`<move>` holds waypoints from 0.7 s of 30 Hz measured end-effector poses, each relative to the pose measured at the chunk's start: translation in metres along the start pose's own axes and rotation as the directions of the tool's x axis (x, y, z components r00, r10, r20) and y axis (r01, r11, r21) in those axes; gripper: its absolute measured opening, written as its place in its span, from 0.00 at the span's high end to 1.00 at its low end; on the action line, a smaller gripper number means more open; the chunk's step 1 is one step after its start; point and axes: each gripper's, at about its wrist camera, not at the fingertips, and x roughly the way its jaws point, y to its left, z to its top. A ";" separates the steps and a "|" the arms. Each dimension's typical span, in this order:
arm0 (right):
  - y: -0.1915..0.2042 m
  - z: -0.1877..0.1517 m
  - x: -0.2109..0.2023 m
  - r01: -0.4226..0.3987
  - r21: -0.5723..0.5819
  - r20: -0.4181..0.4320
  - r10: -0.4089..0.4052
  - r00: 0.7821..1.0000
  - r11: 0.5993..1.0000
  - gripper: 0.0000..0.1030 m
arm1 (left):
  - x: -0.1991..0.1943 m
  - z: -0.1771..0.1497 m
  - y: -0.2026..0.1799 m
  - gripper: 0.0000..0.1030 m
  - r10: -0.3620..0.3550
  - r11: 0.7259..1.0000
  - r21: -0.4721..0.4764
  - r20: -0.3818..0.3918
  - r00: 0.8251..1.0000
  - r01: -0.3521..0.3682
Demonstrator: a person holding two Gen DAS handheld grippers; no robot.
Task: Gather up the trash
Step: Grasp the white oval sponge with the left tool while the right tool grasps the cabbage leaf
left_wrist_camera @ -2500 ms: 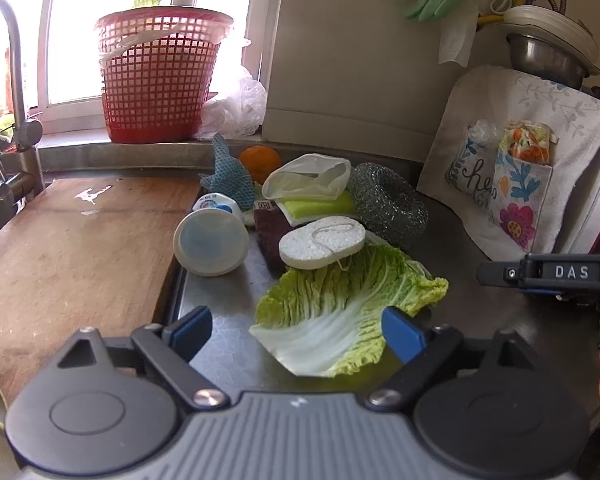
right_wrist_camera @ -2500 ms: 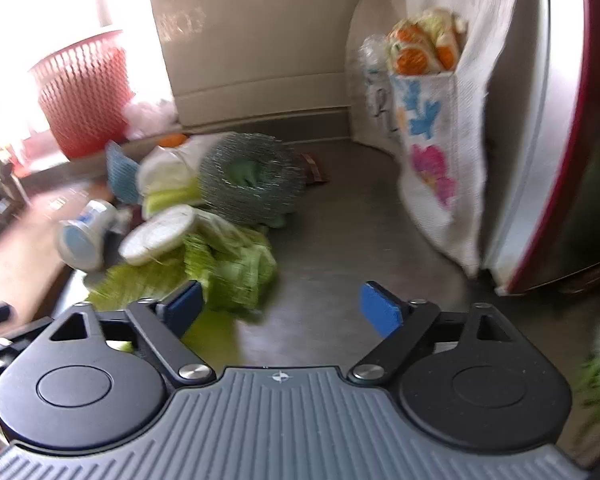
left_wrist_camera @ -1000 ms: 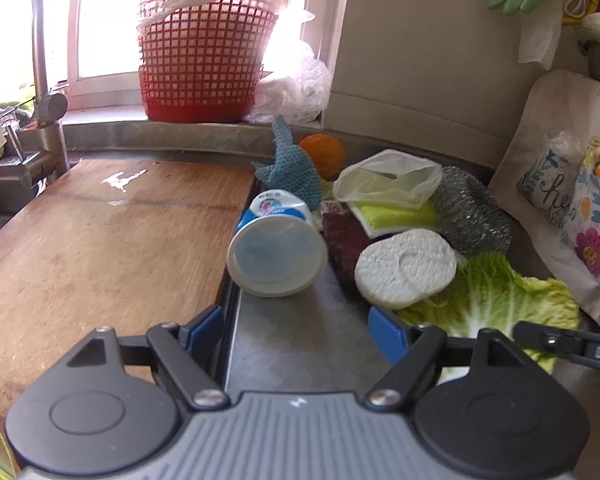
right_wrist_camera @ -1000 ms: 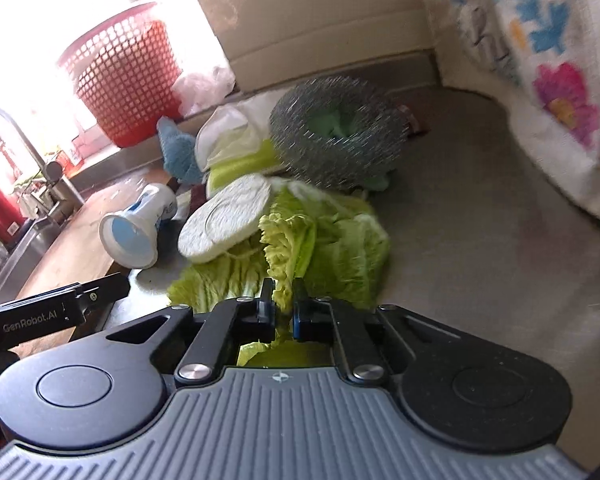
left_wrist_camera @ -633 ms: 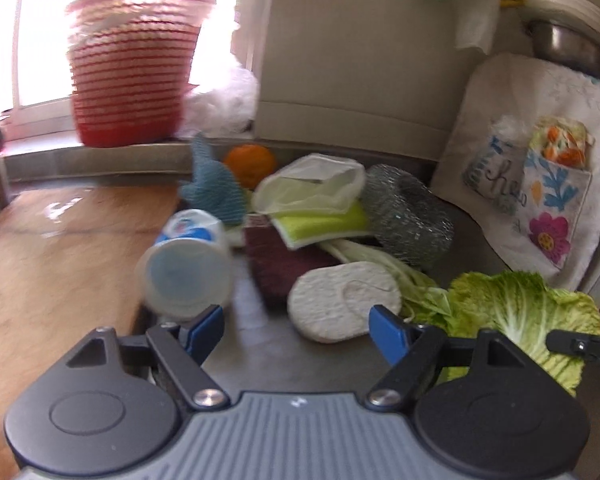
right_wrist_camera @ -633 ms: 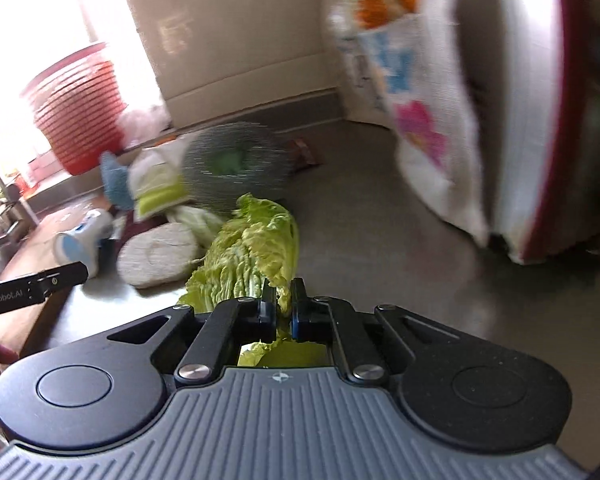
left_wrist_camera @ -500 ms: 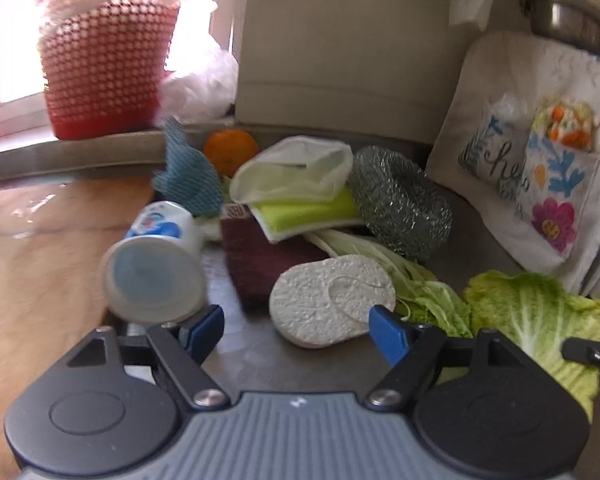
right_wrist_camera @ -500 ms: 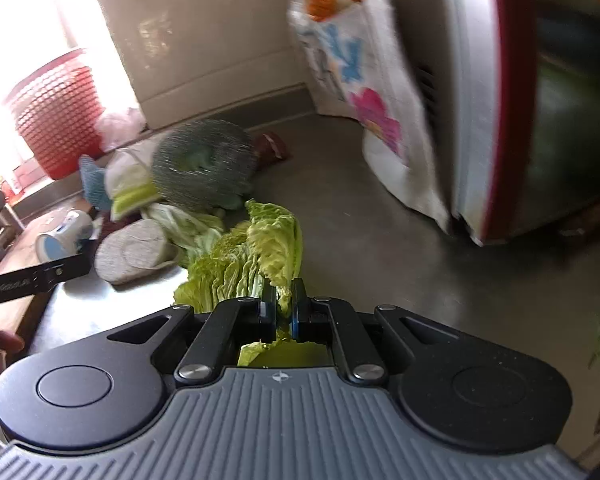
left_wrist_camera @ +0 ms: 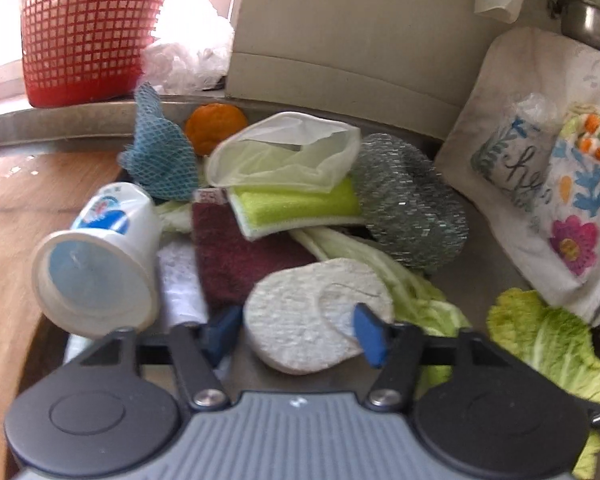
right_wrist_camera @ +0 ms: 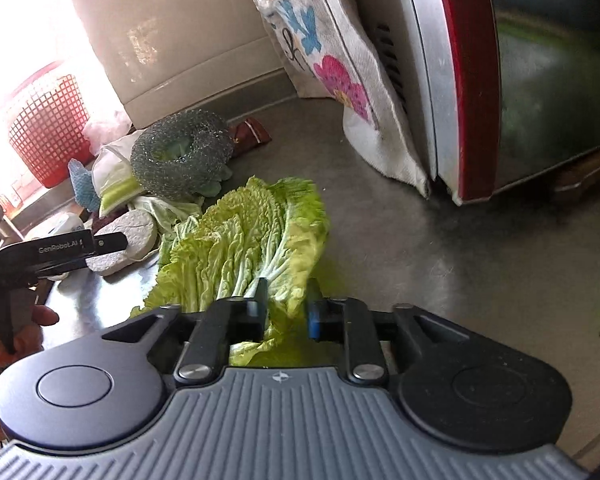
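- Now my left gripper (left_wrist_camera: 296, 336) is spread, with one finger on each side of the white sponge (left_wrist_camera: 320, 304). I judge it is lined up to take that piece.
- My right gripper (right_wrist_camera: 284, 316) has the stem of the leaf (right_wrist_camera: 252, 236) between its jaws, with a narrow gap. I cannot tell if it really pinches.
- From there the leaf fans out toward 11 o'clock, low over the counter (right_wrist_camera: 440, 240).
- At 9 o'clock of my left gripper a cup (left_wrist_camera: 96, 264) lies tipped, likely trash too.

Daylight from window at upper left, blown out behind the red basket (left_wrist_camera: 88, 32); glare patches on steel surface (right_wrist_camera: 440, 240); soft motion blur in both views, worst on cabbage leaf (right_wrist_camera: 256, 232); fisheye bending at edges
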 end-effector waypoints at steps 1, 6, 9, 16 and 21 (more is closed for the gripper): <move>-0.001 -0.002 0.000 -0.005 0.001 -0.003 0.005 1.000 1.000 0.54 | 0.000 -0.001 -0.001 0.48 0.005 1.000 -0.009 0.002 1.000 -0.005; 0.008 -0.005 0.004 -0.004 -0.031 0.012 0.005 1.000 0.999 0.53 | -0.011 -0.004 -0.008 0.64 0.034 0.999 -0.021 0.043 0.999 -0.033; 0.010 -0.005 0.007 0.000 -0.045 0.022 0.001 1.000 0.999 0.60 | -0.020 -0.007 -0.011 0.72 0.048 0.998 -0.033 0.066 0.997 -0.046; -0.001 -0.006 0.003 -0.027 -0.050 0.025 0.028 0.999 0.998 0.85 | -0.042 -0.016 -0.020 0.85 0.063 0.996 -0.068 0.096 0.993 -0.056; -0.003 -0.003 -0.008 -0.083 -0.068 0.040 0.086 0.996 0.994 0.91 | -0.062 -0.024 -0.031 0.90 0.055 0.997 -0.068 0.114 0.992 -0.047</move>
